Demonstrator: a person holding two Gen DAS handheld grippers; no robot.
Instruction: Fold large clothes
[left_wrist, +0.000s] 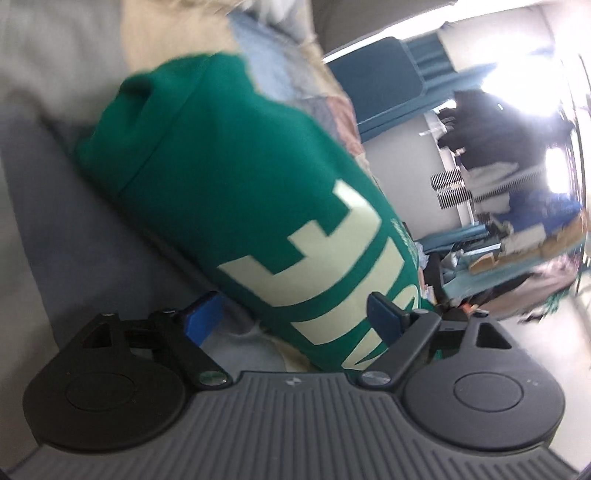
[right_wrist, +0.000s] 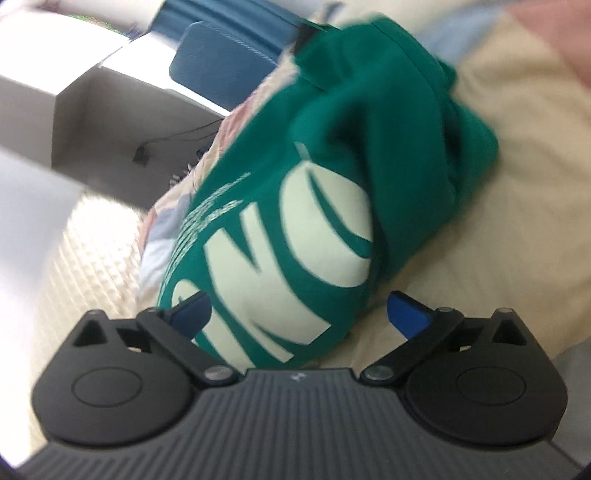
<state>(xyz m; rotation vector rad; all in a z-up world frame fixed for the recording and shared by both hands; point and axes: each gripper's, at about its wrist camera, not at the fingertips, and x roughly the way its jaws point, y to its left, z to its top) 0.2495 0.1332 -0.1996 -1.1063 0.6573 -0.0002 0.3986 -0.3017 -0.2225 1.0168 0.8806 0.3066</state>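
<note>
Pale patchwork bedding carries one folded green sweatshirt with cream lettering, mid-frame. Both tongs, left tongs and right tongs, gape wide at lower frame, straddling its near edge, gripping nothing.

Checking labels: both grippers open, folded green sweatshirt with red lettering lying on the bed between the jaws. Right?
Not quite: the lettering is pale cream, not red, as both wrist views show. The rest holds: left gripper and right gripper are open, with the folded green sweatshirt on the bed between the jaws.
</note>
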